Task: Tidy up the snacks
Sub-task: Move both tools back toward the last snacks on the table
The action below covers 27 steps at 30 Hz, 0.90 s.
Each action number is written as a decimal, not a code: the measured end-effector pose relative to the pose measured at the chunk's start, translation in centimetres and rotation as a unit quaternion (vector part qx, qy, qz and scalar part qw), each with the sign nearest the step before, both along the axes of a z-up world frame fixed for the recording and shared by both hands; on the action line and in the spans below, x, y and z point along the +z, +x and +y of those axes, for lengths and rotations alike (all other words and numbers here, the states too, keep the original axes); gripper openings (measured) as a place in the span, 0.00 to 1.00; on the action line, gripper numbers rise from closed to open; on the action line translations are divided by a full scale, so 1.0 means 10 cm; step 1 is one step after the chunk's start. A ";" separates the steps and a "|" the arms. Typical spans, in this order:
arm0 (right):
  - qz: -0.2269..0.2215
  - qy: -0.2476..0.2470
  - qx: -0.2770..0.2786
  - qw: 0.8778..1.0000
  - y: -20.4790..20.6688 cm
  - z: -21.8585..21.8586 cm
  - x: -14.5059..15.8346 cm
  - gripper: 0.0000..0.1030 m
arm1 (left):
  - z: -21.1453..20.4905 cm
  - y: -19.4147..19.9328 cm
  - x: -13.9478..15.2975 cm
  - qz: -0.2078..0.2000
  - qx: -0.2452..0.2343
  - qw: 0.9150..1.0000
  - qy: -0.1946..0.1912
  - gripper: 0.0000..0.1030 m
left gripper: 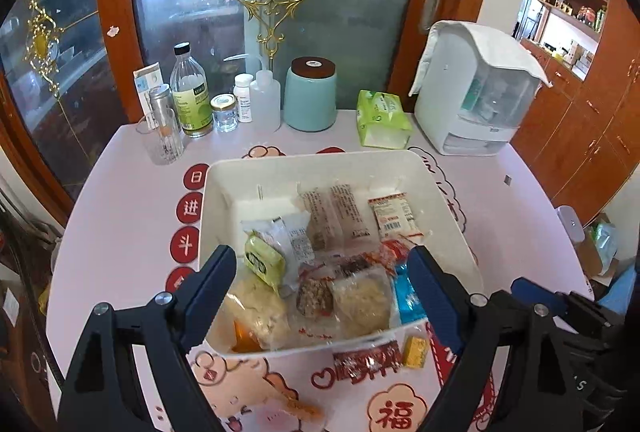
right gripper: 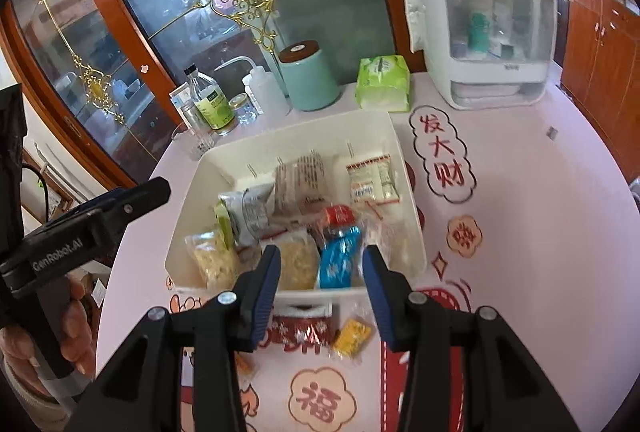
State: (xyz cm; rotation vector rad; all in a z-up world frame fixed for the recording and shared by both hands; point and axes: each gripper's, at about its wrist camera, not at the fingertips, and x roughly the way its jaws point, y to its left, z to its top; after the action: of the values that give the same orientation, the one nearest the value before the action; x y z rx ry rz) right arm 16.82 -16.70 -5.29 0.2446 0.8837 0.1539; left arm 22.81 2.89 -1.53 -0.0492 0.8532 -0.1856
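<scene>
A white bin [left gripper: 224, 192] [right gripper: 192, 244] on the pink table holds several wrapped snacks, among them a blue packet [left gripper: 408, 300] [right gripper: 338, 260] and a green-yellow packet [left gripper: 262, 262]. On the table just in front of the bin lie a red packet [left gripper: 366, 358] [right gripper: 300, 326] and a small yellow packet [left gripper: 416, 352] [right gripper: 352, 336]. My left gripper [left gripper: 324, 268] is open and empty above the bin's near half. My right gripper [right gripper: 322, 268] is open and empty above the bin's near rim, over the red and yellow packets. An orange packet [left gripper: 298, 406] lies nearer on the table.
Behind the bin stand a glass [left gripper: 162, 138], bottles [left gripper: 191, 92], small jars, a teal canister [left gripper: 310, 94], a green tissue pack [left gripper: 382, 118] and a white covered dispenser [left gripper: 476, 88]. A glass cabinet door is behind the table. The left gripper shows in the right wrist view [right gripper: 96, 216].
</scene>
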 end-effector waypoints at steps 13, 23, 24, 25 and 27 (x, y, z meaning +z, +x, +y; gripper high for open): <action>0.027 0.014 -0.023 0.999 -0.64 -0.22 -0.37 0.42 | -0.13 -0.70 -0.24 -0.009 0.010 1.000 0.001 0.84; 0.051 0.023 -0.035 0.998 -0.88 -0.36 -0.64 0.42 | -0.14 -0.98 -0.62 0.014 0.028 0.999 0.012 0.84; 0.053 0.023 -0.036 0.998 -0.89 -0.37 -0.66 0.42 | -0.14 -1.00 -0.67 0.016 0.030 0.999 0.013 0.84; 0.055 0.022 -0.036 0.998 -0.89 -0.37 -0.68 0.42 | -0.13 -1.02 -0.73 0.021 0.033 0.999 0.015 0.84; 0.060 0.021 -0.036 0.997 -0.91 -0.37 -0.74 0.42 | -0.11 -1.04 -0.83 0.030 0.037 0.999 0.014 0.84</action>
State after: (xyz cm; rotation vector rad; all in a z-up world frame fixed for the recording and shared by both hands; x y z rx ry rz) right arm 7.75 -20.43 -12.74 0.3263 0.9897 0.0915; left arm 12.39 1.82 -9.83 -0.0603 0.9128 -0.1033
